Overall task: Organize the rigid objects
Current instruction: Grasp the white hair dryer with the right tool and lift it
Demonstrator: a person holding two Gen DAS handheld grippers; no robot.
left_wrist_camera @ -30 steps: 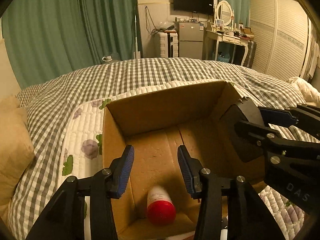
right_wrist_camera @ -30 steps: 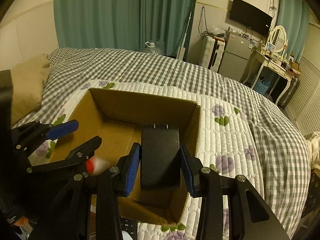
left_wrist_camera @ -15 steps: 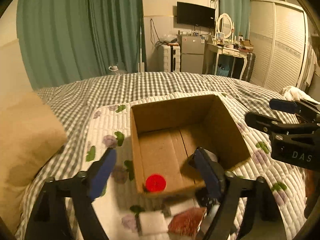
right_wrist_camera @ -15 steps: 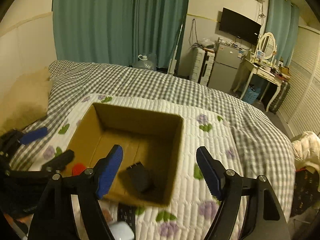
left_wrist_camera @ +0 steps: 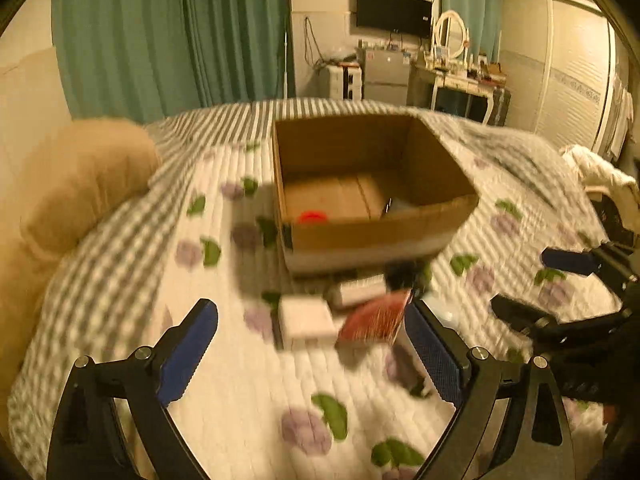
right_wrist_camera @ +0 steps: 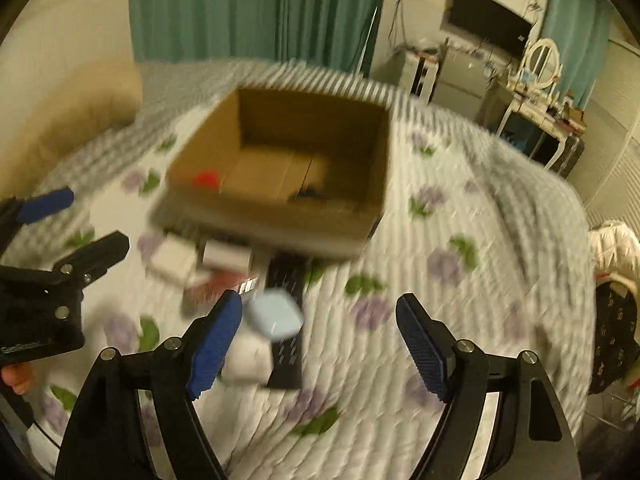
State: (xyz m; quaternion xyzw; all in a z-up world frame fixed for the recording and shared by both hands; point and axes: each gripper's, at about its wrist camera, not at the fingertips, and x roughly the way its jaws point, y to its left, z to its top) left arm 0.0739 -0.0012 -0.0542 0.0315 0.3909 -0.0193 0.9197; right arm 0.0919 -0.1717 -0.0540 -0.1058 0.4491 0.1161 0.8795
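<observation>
An open cardboard box [left_wrist_camera: 440,216] [right_wrist_camera: 372,152] stands on the quilted bed. Inside lie a red-capped bottle [left_wrist_camera: 312,216] [right_wrist_camera: 206,179] and a black object [right_wrist_camera: 310,194]. In front of the box lie a white box [left_wrist_camera: 306,316] [right_wrist_camera: 172,258], a red packet [left_wrist_camera: 378,314], a light-blue case [right_wrist_camera: 274,314] and a black remote [right_wrist_camera: 286,276]. My left gripper [left_wrist_camera: 314,354] is open and empty above the white box and red packet. My right gripper [right_wrist_camera: 320,346] is open and empty, the blue case beside its left finger.
A tan pillow [left_wrist_camera: 84,176] lies at the left of the bed. A flowered quilt [left_wrist_camera: 248,404] covers a checked blanket [left_wrist_camera: 224,124]. Green curtains, a desk and a fridge stand far behind. Both views are motion-blurred.
My right gripper let go of the black object, which now lies in the box. Both grippers have opened wide and pulled back from the box toward the loose objects in front of it.
</observation>
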